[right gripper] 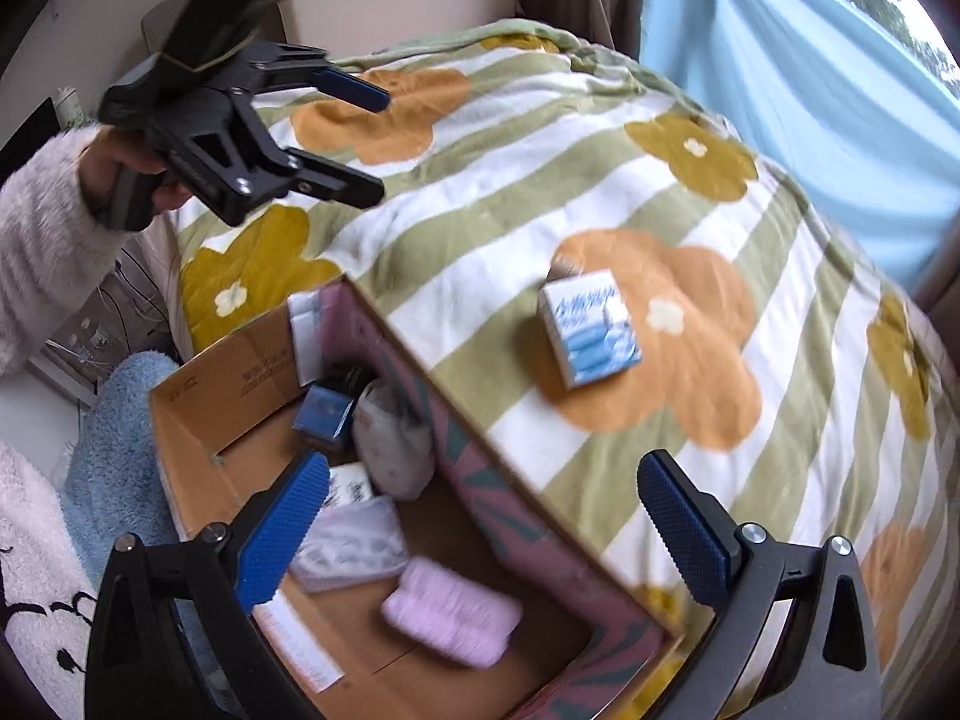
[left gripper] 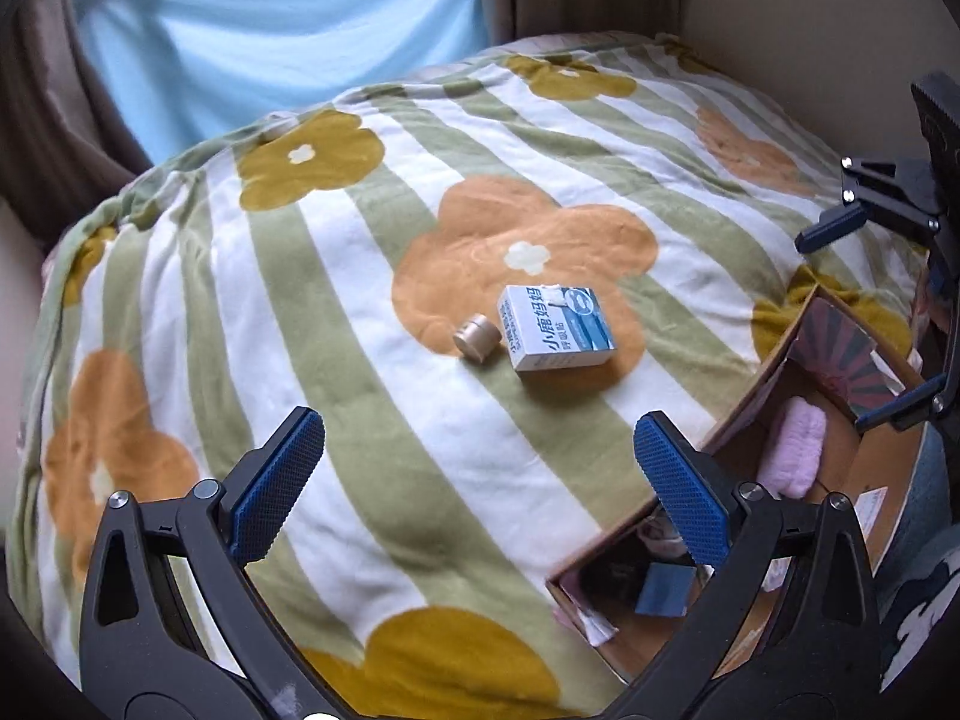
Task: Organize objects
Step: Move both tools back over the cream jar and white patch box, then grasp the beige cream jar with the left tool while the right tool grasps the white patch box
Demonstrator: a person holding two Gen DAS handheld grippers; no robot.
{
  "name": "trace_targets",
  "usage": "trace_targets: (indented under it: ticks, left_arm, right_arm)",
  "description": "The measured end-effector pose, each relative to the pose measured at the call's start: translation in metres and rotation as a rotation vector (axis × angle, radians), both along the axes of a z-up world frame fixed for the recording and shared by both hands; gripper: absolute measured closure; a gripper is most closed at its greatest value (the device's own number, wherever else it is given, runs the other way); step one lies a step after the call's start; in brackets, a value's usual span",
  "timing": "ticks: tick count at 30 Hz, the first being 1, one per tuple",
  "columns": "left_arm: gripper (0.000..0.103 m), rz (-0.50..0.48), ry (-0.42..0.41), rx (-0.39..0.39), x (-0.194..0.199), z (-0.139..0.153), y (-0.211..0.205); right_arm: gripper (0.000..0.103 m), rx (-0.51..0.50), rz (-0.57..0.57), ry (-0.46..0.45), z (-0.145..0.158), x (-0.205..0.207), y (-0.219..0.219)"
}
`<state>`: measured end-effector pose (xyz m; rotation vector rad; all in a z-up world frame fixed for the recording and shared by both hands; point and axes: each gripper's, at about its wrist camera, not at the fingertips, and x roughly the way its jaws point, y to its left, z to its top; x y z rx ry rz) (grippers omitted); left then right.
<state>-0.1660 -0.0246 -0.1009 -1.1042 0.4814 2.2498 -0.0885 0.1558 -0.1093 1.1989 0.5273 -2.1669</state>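
Note:
A white and blue carton [left gripper: 557, 327] lies on the flowered striped blanket [left gripper: 336, 276], with a small beige round tin [left gripper: 477, 333] just left of it. The carton also shows in the right wrist view [right gripper: 591, 330]. My left gripper [left gripper: 480, 480] is open and empty, above the blanket short of both items. An open cardboard box [right gripper: 240, 384] beside the bed holds a pink folded cloth [right gripper: 453, 612], a blue box [right gripper: 324, 414], a grey pouch [right gripper: 393, 444] and papers. My right gripper [right gripper: 486, 528] is open and empty above that box.
A light blue curtain [left gripper: 270, 42] hangs beyond the bed. A blue fluffy cloth [right gripper: 114, 456] lies left of the cardboard box. The person's hand in a white fuzzy sleeve [right gripper: 42, 240] holds the left gripper [right gripper: 378, 144].

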Motion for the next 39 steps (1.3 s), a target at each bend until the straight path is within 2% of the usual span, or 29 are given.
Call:
trace_targets:
  ticks: [5,11,16,19,29,32,37,39]
  left_arm:
    - [0.001,-0.094,-0.086,-0.033,-0.055,-0.035,0.018]
    - [0.007,-0.177,-0.14,-0.114,-0.101,-0.085,0.038]
    - [0.011,-0.222,-0.167,-0.157,-0.121,-0.115,0.056]
    - [0.016,-0.247,-0.172,-0.184,-0.129,-0.128,0.063]
    - [0.032,-0.303,-0.178,-0.21,-0.141,-0.148,0.074]
    - [0.041,-0.321,-0.183,-0.204,-0.14,-0.151,0.077]
    - [0.061,-0.335,-0.205,-0.193,-0.141,-0.156,0.083]
    - [0.07,-0.334,-0.216,-0.191,-0.14,-0.157,0.085]
  right_arm:
    - [0.001,0.044,0.084,0.034,-0.01,-0.048,-0.004]
    - [0.001,0.046,0.124,-0.002,-0.041,-0.1,-0.007]
    - [0.001,0.055,0.121,-0.041,-0.071,-0.133,-0.011]
    - [0.001,0.06,0.125,-0.061,-0.086,-0.147,-0.012]
    - [0.005,0.063,0.147,-0.093,-0.111,-0.168,-0.02]
    - [0.011,0.061,0.149,-0.104,-0.116,-0.172,-0.022]
    - [0.033,0.06,0.153,-0.125,-0.124,-0.178,-0.025]
    - [0.038,0.055,0.152,-0.136,-0.126,-0.18,-0.026]
